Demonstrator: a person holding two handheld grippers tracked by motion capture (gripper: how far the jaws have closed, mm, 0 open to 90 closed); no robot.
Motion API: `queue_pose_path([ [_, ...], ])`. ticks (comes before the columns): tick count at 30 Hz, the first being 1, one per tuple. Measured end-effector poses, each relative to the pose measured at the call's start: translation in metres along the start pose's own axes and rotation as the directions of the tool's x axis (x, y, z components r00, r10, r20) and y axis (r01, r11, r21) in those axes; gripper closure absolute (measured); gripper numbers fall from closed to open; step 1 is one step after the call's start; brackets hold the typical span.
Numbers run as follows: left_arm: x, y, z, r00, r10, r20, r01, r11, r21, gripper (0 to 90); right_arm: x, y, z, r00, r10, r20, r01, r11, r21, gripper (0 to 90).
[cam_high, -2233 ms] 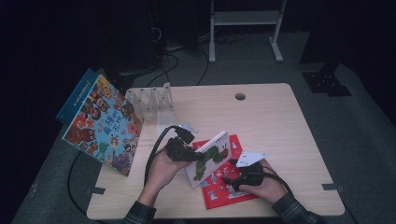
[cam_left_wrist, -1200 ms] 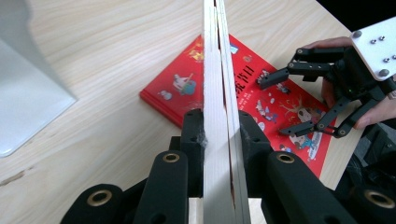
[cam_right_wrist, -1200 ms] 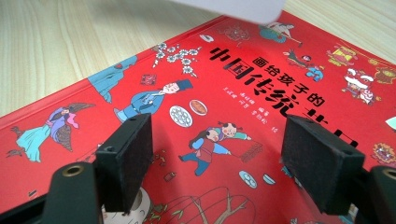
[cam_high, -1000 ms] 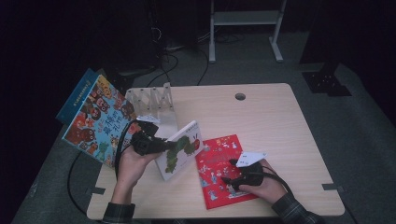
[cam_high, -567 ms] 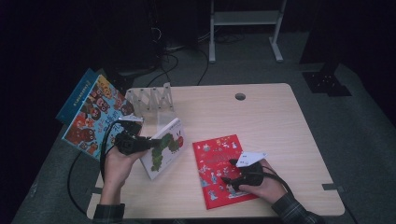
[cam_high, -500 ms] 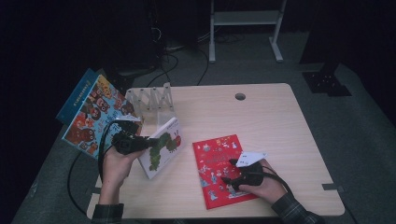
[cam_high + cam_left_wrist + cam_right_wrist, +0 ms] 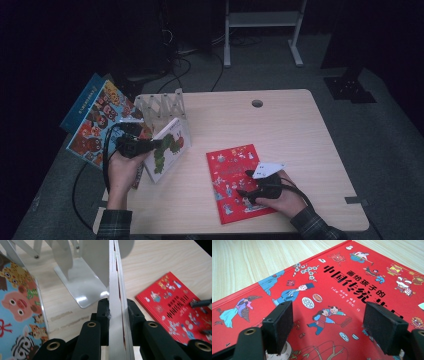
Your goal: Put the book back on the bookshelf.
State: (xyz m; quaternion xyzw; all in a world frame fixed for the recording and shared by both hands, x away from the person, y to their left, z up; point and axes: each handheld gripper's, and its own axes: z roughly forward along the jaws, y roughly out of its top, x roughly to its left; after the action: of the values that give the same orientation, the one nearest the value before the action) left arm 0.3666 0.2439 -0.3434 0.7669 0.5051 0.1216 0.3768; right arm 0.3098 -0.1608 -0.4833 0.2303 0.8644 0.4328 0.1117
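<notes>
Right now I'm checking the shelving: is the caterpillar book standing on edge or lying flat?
On edge. The caterpillar book stands tilted beside the white rack, its edge clamped between the left gripper fingers.

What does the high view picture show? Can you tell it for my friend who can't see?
A person's left gripper holds a white caterpillar book on its edge next to a white metal book rack on a wooden table. The right gripper rests, open, on a red picture book lying flat. A big colourful animal book leans at the table's left edge.
</notes>
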Motion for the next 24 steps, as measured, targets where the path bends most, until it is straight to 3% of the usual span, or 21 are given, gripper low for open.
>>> queue_pose_path([
  [14, 0.008, 0.014, 0.034, 0.9981, 0.009, -0.060, -0.012, 0.9983, -0.056, 75.9, 0.000, 0.000, 0.000, 1.0000, 0.004, -0.001, -0.004, 1.000, 0.001, 22.9],
  [24, 0.014, 0.024, 0.055, 0.9958, -0.003, -0.092, -0.003, 0.9979, -0.065, 75.9, 0.000, 0.000, 0.000, 1.0000, 0.001, -0.001, -0.001, 1.000, 0.000, 22.9],
])
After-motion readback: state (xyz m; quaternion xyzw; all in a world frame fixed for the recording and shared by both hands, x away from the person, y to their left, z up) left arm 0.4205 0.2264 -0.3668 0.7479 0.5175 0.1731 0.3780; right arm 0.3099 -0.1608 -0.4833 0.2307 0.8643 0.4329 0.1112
